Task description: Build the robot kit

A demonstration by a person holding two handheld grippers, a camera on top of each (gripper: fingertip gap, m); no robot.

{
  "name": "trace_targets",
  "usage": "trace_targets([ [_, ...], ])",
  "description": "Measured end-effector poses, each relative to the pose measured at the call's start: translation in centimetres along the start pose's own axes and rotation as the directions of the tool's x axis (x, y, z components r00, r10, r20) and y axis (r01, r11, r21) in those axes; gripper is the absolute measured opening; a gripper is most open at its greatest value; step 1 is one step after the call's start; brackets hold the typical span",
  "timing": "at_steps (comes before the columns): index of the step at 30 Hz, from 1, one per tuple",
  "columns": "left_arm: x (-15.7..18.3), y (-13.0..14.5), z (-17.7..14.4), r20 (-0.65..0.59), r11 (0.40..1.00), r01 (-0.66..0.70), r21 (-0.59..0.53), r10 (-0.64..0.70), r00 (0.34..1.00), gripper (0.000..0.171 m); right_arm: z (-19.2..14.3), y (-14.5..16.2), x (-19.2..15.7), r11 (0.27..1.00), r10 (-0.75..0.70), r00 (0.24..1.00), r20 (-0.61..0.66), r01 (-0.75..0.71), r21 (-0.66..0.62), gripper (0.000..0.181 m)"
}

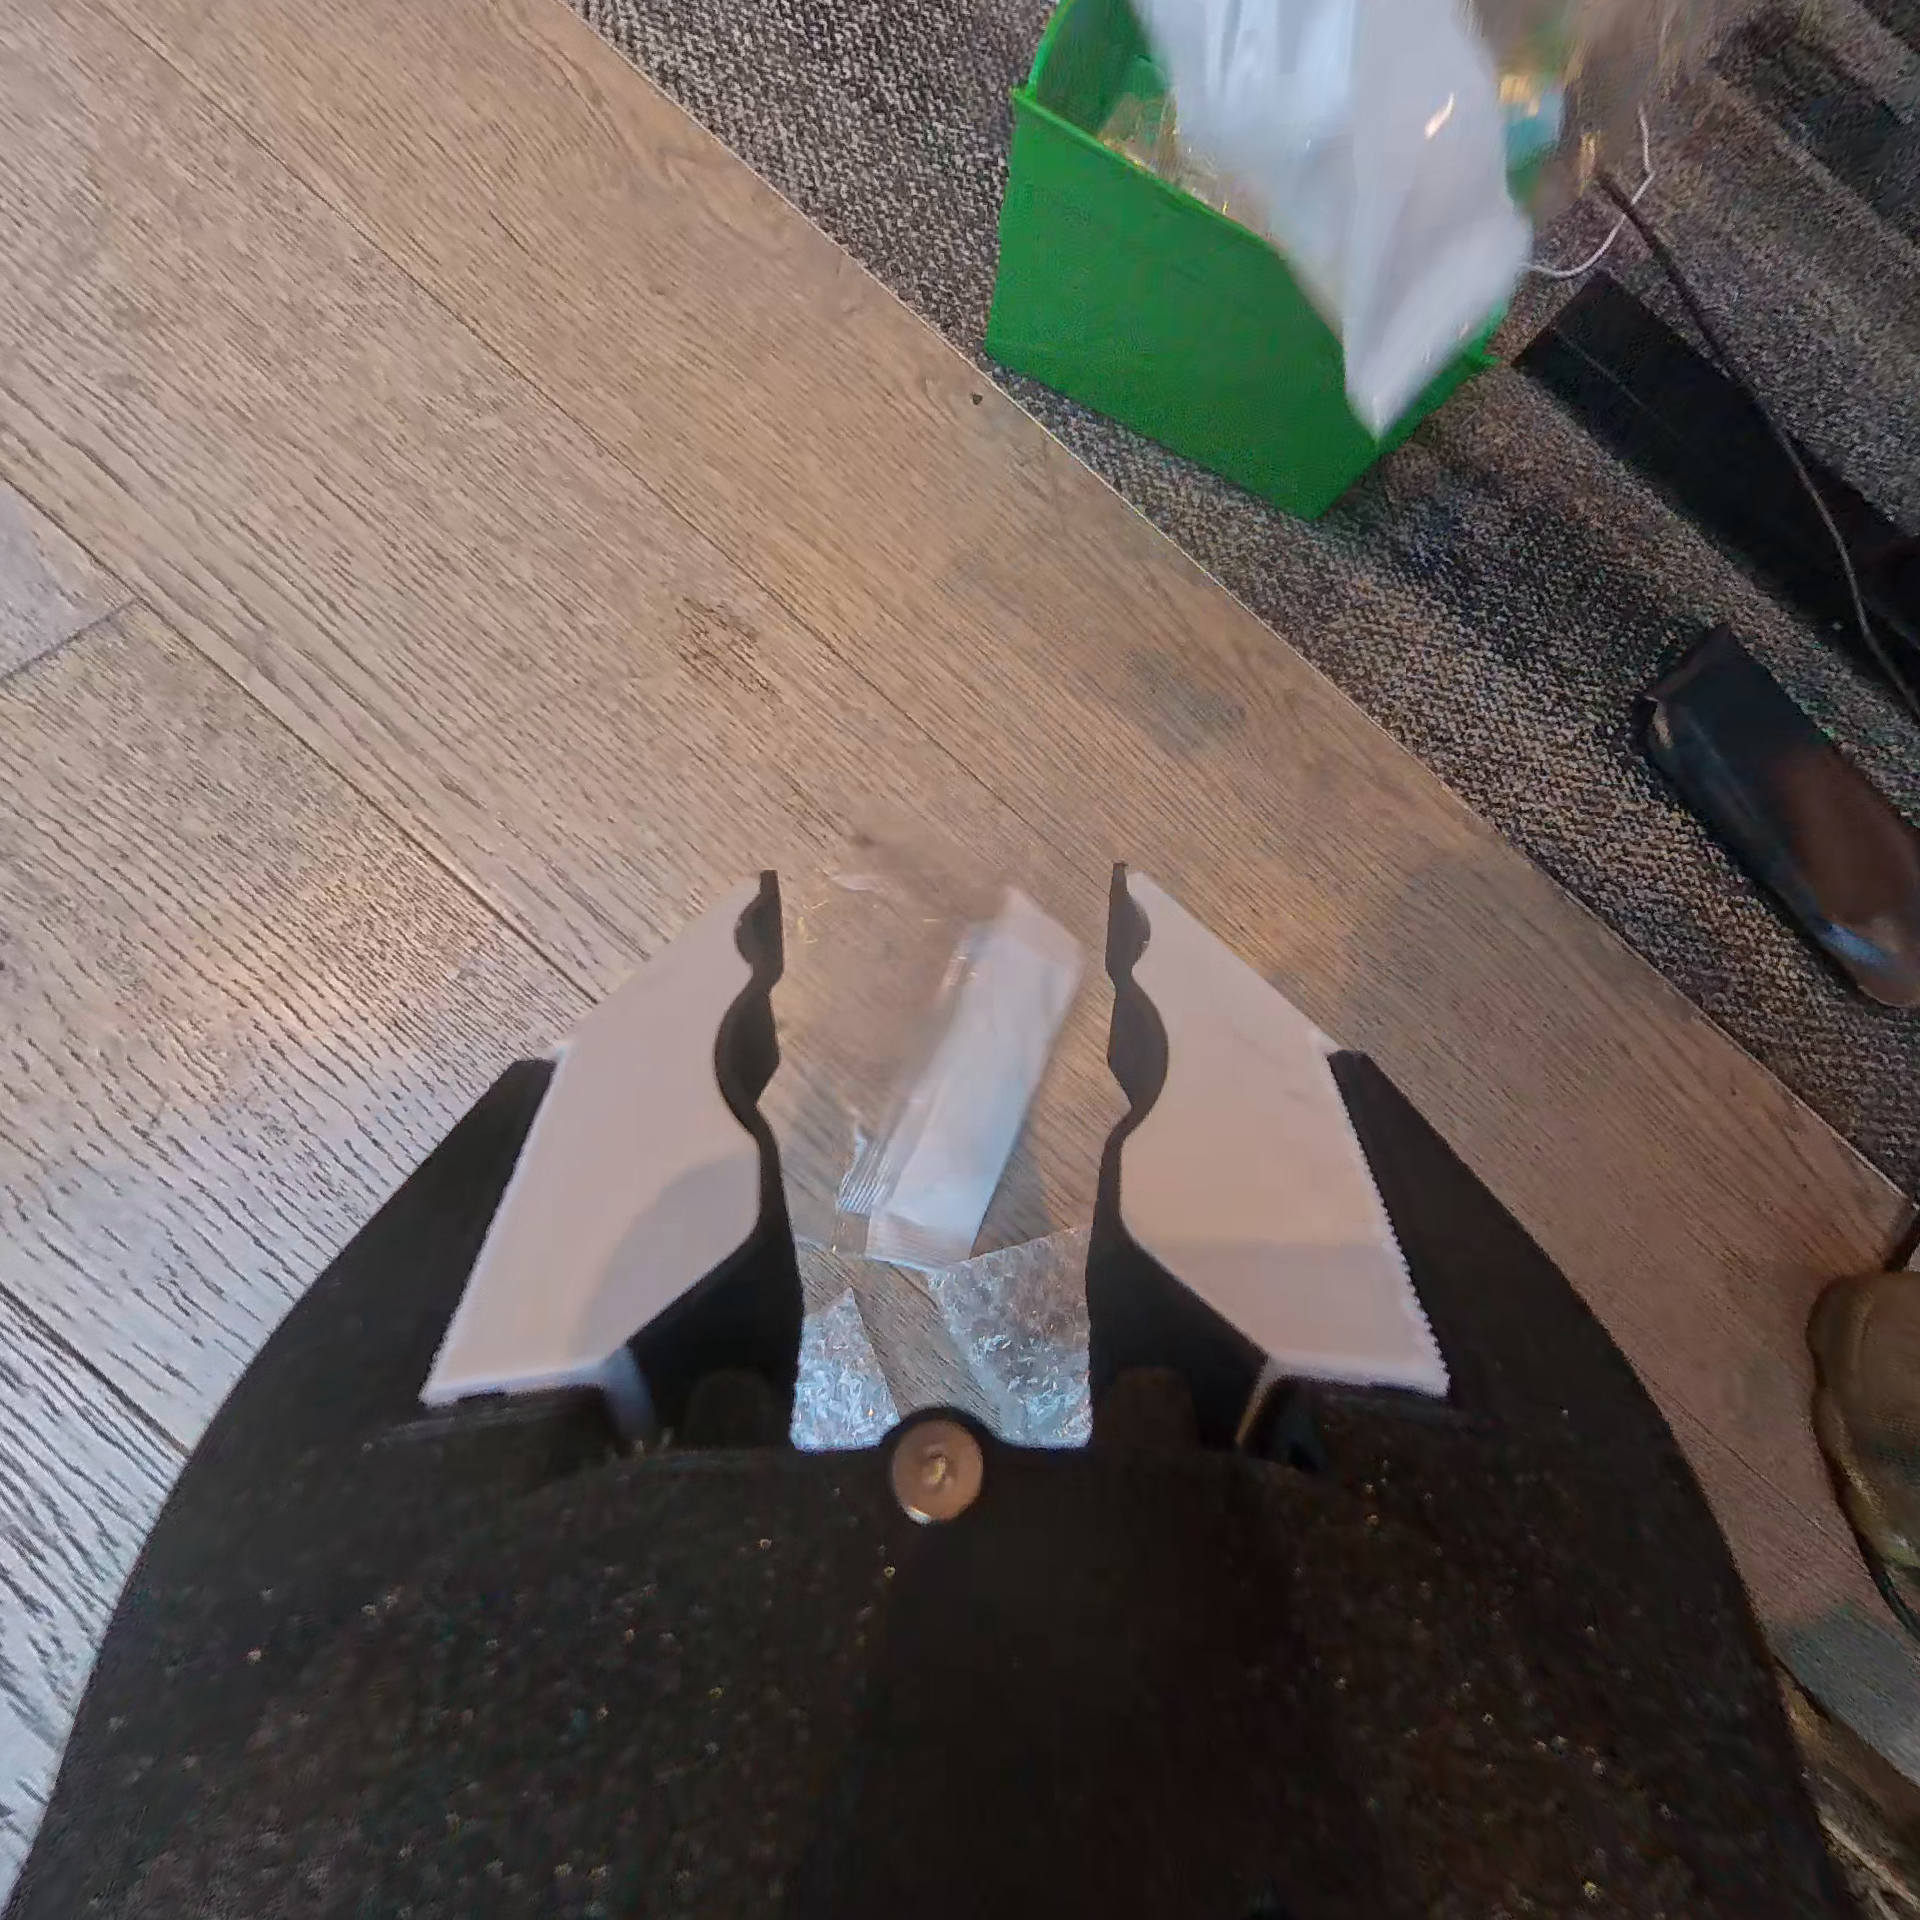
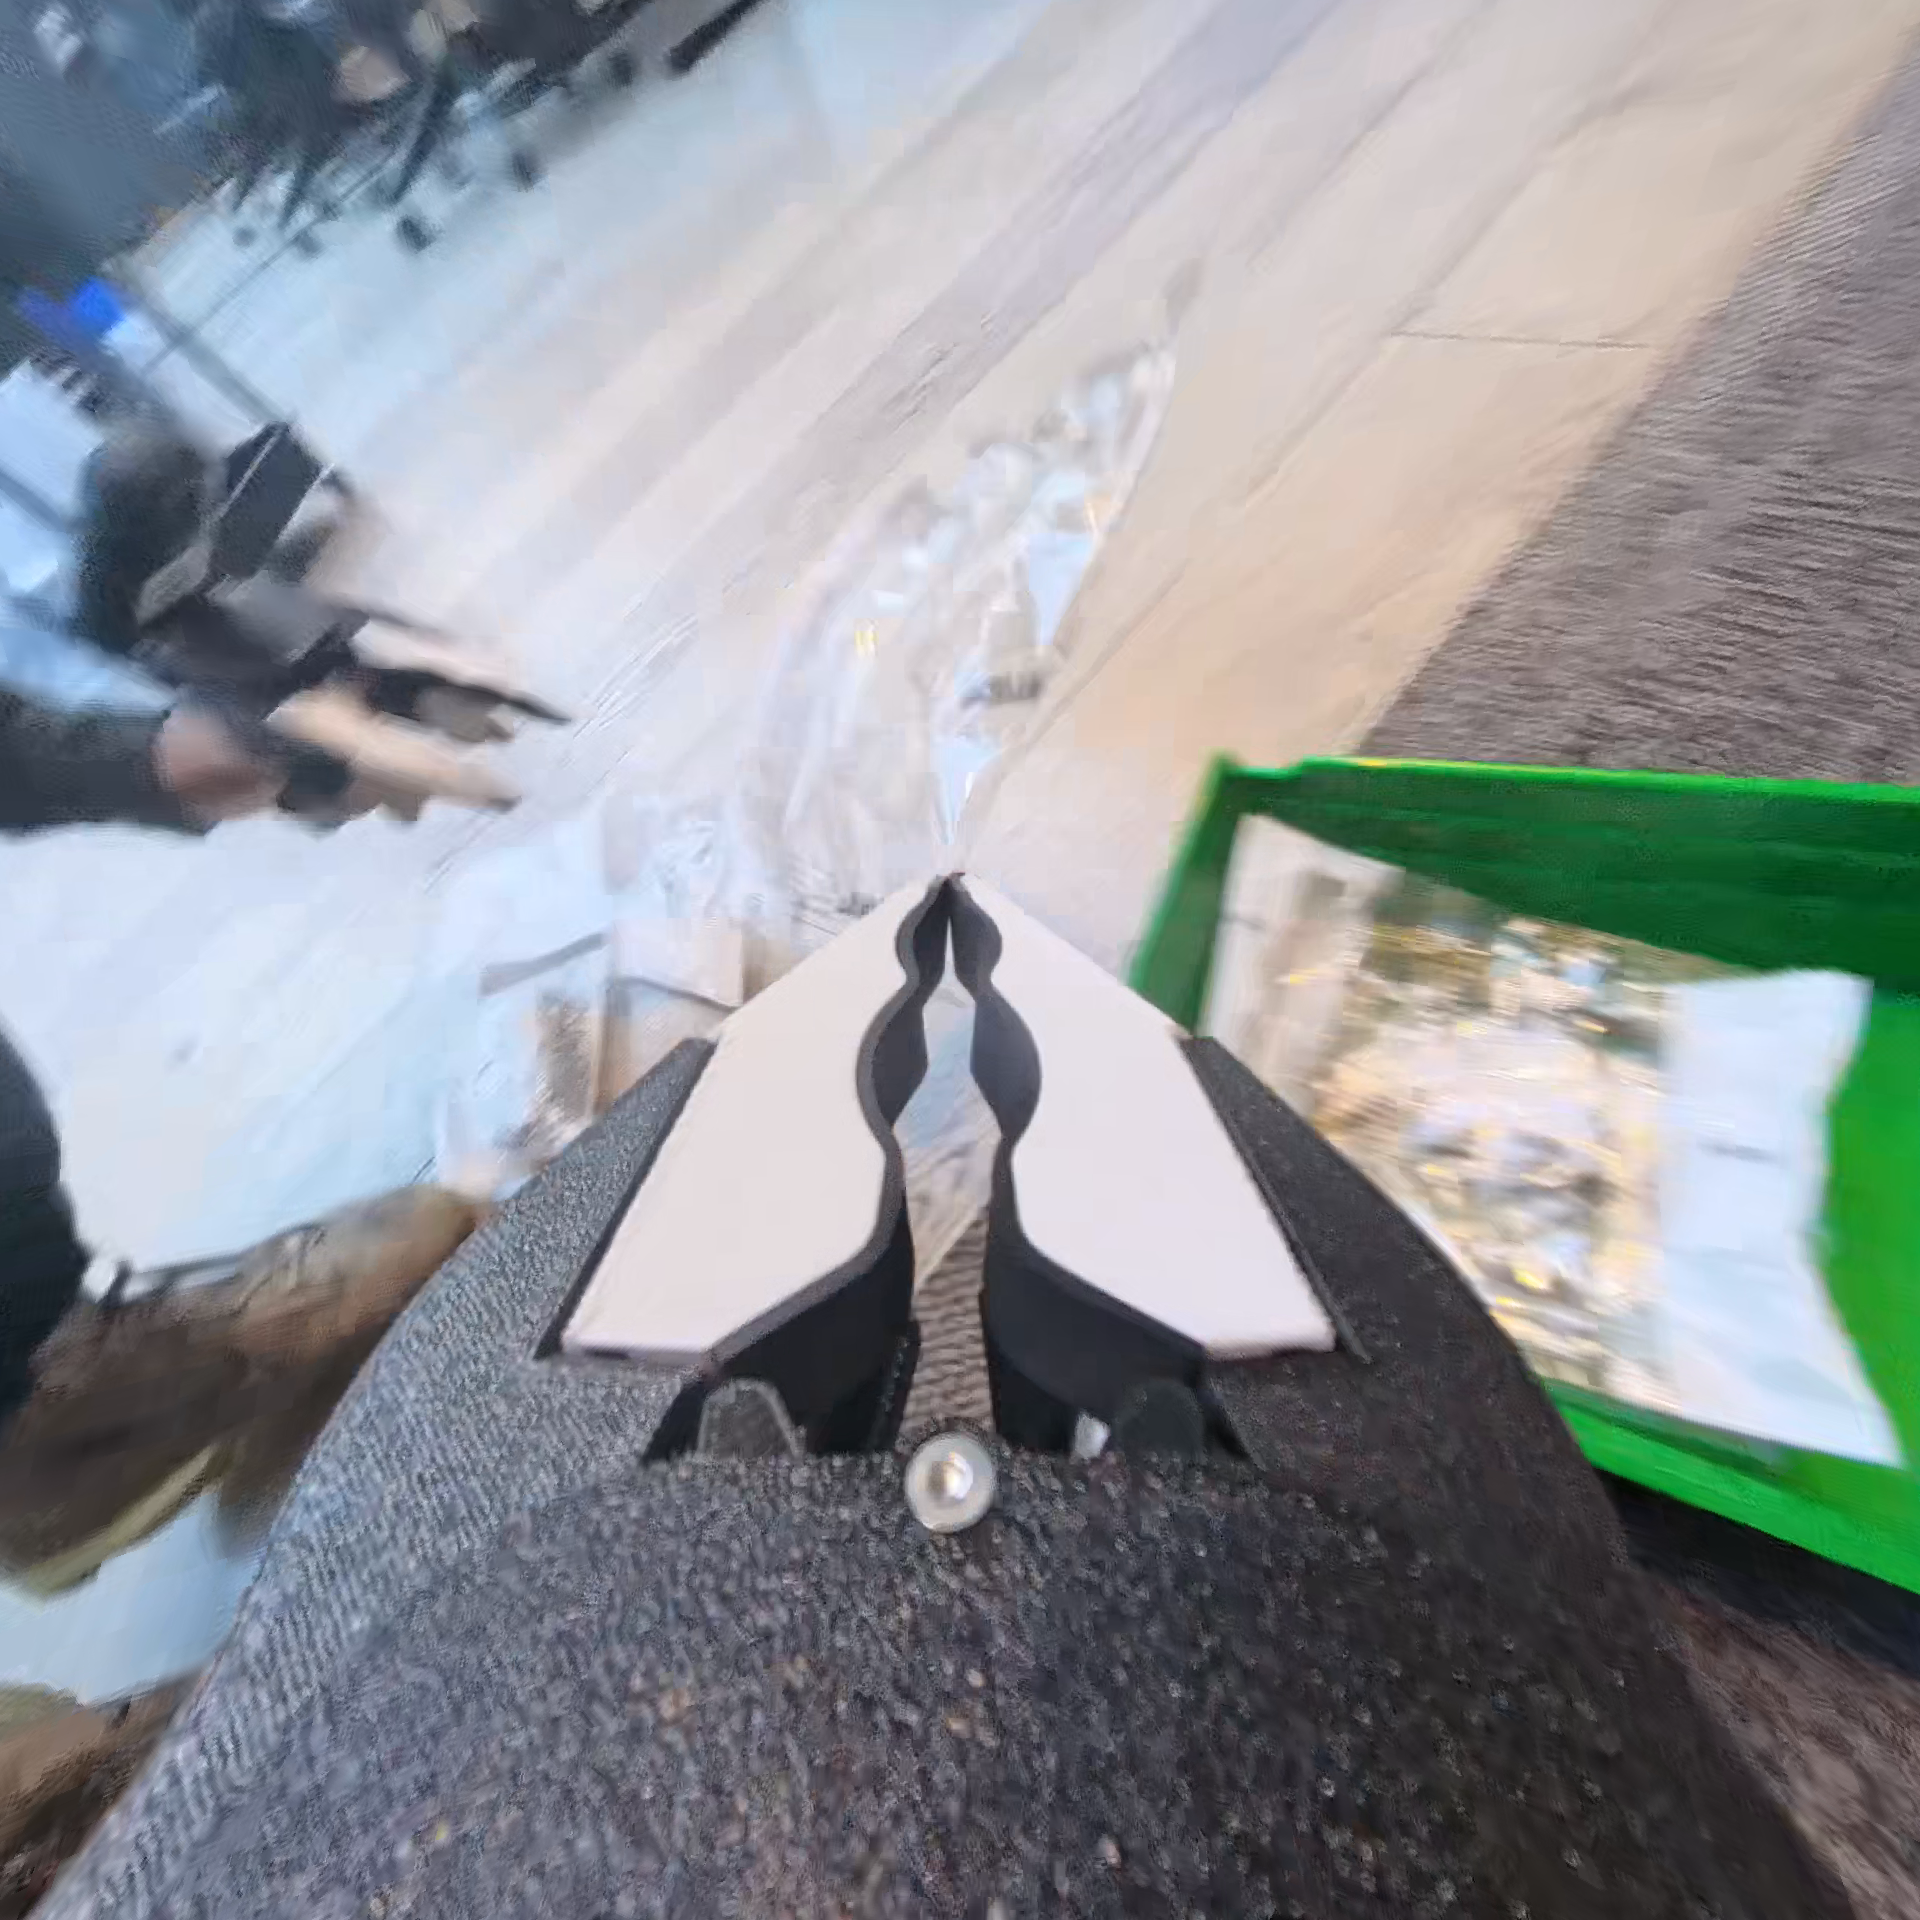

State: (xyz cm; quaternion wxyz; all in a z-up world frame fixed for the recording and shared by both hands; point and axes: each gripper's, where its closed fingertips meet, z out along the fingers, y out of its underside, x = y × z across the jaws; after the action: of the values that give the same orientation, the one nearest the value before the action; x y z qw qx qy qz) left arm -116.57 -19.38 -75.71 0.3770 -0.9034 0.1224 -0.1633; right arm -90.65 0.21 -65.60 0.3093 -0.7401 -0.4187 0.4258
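Observation:
My left gripper (image 1: 944,873) is open, low over a wood-look floor (image 1: 468,468). A small white sachet in clear wrap (image 1: 966,1091) lies on the floor between its fingers, and neither pad presses on it. Scraps of bubble wrap (image 1: 1023,1340) lie near the finger bases. My right gripper (image 2: 948,881) is shut, its tips pinching the edge of a clear plastic bag (image 2: 997,582) that stretches away from them. That bag, with white contents, shows blurred in the left wrist view (image 1: 1351,177), held in the air over a green box (image 1: 1164,301).
The green box (image 2: 1558,831) stands on grey carpet (image 1: 1455,623) and holds several clear and white packets. A black object (image 1: 1787,810) lies on the carpet. A shoe (image 1: 1870,1403) is at the right edge. Office chairs and desks stand far off (image 2: 312,156). About 35 centimetres separates my left fingertips from my right.

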Motion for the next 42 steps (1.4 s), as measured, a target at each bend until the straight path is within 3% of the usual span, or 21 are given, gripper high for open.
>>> trace_targets([
  [2, 0.1, 0.1, 0.2, -0.001, 1.0, -0.003, -0.008, 0.003, 1.0, 0.063, -1.0, 0.0, 5.8, 0.994, 0.109, 0.99, -0.094, -0.111, -0.022, 0.0],
  [5, -0.6, 0.9, 0.6, 0.024, 0.999, 0.002, -0.034, -0.001, 1.0, 0.064, -1.8, 5.8, 13.4, 0.953, 0.124, 0.944, -0.305, -0.198, -0.228, 0.0],
  [8, -2.8, 3.4, 1.3, 0.065, 0.994, 0.029, -0.108, -0.022, 0.998, 0.067, -2.9, 11.8, 18.1, 0.886, 0.108, 0.866, -0.489, -0.307, -0.347, 0.0],
  [10, -4.7, 6.2, 1.6, 0.089, 0.98, 0.038, -0.196, -0.021, 0.996, 0.07, -4.0, 12.4, 19.7, 0.895, 0.037, 0.816, -0.577, -0.284, -0.343, 0.012],
  [13, -7.4, 10.0, 1.3, 0.109, 0.945, 0.056, -0.322, -0.022, 0.994, 0.075, -5.3, 9.4, 19.5, 0.948, -0.047, 0.772, -0.634, -0.165, -0.271, 0.033],
  [16, -7.6, 12.3, 2.1, 0.055, 0.905, 0.125, -0.406, -0.113, 0.992, 0.077, -5.7, 5.8, 16.2, 0.975, -0.096, 0.786, -0.61, -0.05, -0.218, 0.037],
  [19, -8.2, 13.7, 3.9, 0.081, 0.865, 0.214, -0.454, -0.199, 0.977, 0.059, -5.5, 3.2, 11.9, 0.986, -0.109, 0.83, -0.546, 0.019, -0.167, 0.037],
  [21, -9.3, 14.0, 5.0, 0.153, 0.855, 0.26, -0.448, -0.214, 0.965, 0.023, -5.4, 1.5, 9.2, 0.99, -0.11, 0.859, -0.5, 0.052, -0.129, 0.037],
  [22, -8.9, 13.8, 5.4, 0.126, 0.852, 0.275, -0.445, -0.245, 0.961, 0.003, -5.3, 0.6, 8.0, 0.991, -0.118, 0.87, -0.479, 0.071, -0.115, 0.036],
  [23, -8.2, 13.6, 5.9, 0.1, 0.833, 0.315, -0.455, -0.304, 0.947, 0.0, -5.3, -0.3, 7.0, 0.99, -0.129, 0.878, -0.46, 0.091, -0.104, 0.036],
  [25, -7.1, 11.1, 6.6, 0.034, 0.858, 0.329, -0.394, -0.344, 0.938, 0.0, -5.0, -2.4, 4.5, 0.989, -0.145, 0.908, -0.392, 0.127, -0.072, 0.035],
  [28, -4.4, 4.4, 7.5, -0.125, 0.914, 0.301, -0.27, -0.344, 0.931, 0.0, -2.9, -4.3, -0.2, 0.983, -0.181, 0.957, -0.225, 0.178, -0.037, 0.035],
  [33, 2.6, -8.8, 6.3, -0.46, 0.984, 0.177, -0.025, -0.168, 0.872, 0.0, 4.6, -1.3, -7.0, 0.969, -0.204, 0.976, 0.075, 0.213, -0.126, 0.071],
  [36, 7.9, -13.9, 3.4, -0.629, 0.996, 0.046, 0.082, 0.016, 0.777, 0.0, 6.7, 0.1, -7.6, 0.936, -0.289, 0.948, 0.132, 0.308, -0.168, 0.074],
  [40, 13.3, -16.5, -0.9, -0.774, 0.985, -0.056, 0.165, 0.165, 0.611, 0.0, 6.9, 1.8, -8.5, 0.96, -0.144, 0.953, 0.265, 0.199, -0.195, 0.086],
  [41, 13.8, -16.7, -1.4, -0.778, 0.982, -0.064, 0.178, 0.18, 0.602, 0.0, 6.3, 2.2, -10.0, 0.966, -0.096, 0.927, 0.362, 0.175, -0.192, 0.062],
  [42, 13.9, -16.9, -1.6, -0.774, 0.98, -0.057, 0.189, 0.184, 0.606, 0.0, 5.4, 2.0, -12.1, 0.975, -0.04, 0.876, 0.48, 0.138, -0.171, 0.01],
])
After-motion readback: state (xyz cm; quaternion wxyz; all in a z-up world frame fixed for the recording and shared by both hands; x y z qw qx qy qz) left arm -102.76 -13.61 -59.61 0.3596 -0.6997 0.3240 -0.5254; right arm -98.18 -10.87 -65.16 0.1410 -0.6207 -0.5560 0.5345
